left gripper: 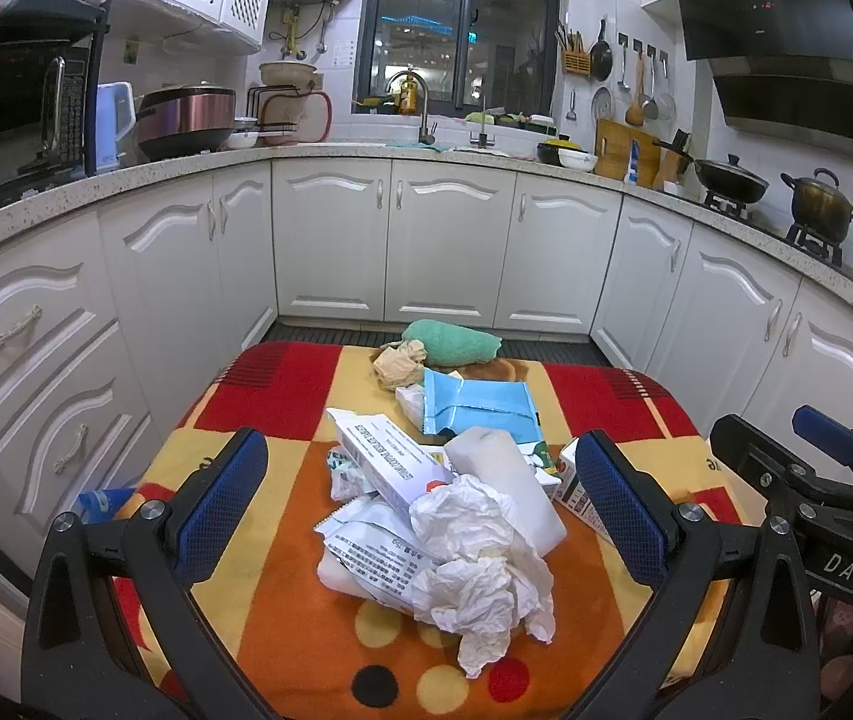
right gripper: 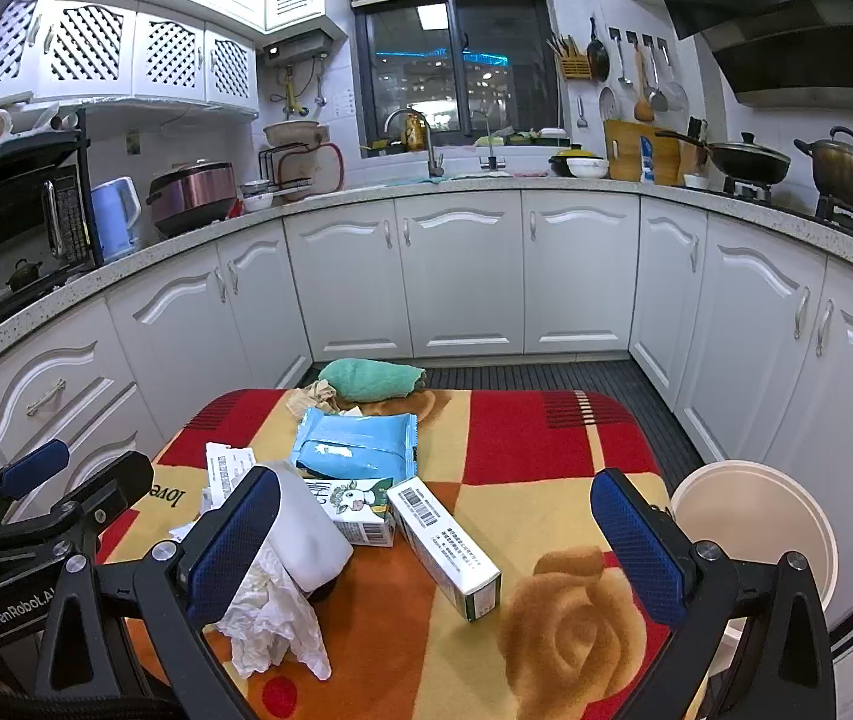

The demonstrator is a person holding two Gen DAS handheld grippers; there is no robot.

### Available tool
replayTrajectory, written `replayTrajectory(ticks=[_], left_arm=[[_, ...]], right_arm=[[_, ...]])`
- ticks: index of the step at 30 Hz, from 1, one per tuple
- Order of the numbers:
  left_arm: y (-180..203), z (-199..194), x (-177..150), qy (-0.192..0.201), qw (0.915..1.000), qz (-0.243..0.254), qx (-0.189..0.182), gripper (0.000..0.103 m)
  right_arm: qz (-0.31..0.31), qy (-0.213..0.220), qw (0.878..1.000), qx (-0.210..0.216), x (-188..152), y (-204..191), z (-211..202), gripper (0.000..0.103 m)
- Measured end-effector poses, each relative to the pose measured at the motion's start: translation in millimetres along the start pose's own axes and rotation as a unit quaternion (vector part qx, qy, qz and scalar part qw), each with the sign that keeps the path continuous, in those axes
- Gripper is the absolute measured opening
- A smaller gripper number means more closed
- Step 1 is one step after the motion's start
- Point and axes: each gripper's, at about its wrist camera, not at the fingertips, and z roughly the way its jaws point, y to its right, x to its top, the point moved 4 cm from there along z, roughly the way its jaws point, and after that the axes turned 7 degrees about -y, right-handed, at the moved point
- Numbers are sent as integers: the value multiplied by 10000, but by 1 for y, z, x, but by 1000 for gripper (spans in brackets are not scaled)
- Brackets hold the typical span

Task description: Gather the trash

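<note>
A pile of trash lies on the patterned cloth of a small table (left gripper: 282,588). It holds a crumpled white tissue (left gripper: 480,564), a white cup (left gripper: 510,480), a long white box (left gripper: 390,462), a blue pouch (left gripper: 474,408) and brown crumpled paper (left gripper: 399,363). My left gripper (left gripper: 420,504) is open, its jaws either side of the tissue and above it. My right gripper (right gripper: 435,546) is open over a white barcode box (right gripper: 444,546) and a small carton (right gripper: 354,510). The tissue (right gripper: 270,618) lies by its left finger. A cream bin (right gripper: 756,546) stands at the table's right.
A green towel (left gripper: 450,343) lies at the table's far edge (right gripper: 375,379). White kitchen cabinets (left gripper: 444,240) surround the table on three sides. The right gripper's body (left gripper: 810,480) shows at the right of the left wrist view.
</note>
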Motion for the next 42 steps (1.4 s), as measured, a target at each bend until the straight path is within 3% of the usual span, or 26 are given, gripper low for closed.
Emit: replayTrajectory(ticks=[42], left_arm=[[9,7,-8,-123,9999,-6,15,102]], right_arm=[[-21,-194,9998,-4,-4,4,9,103]])
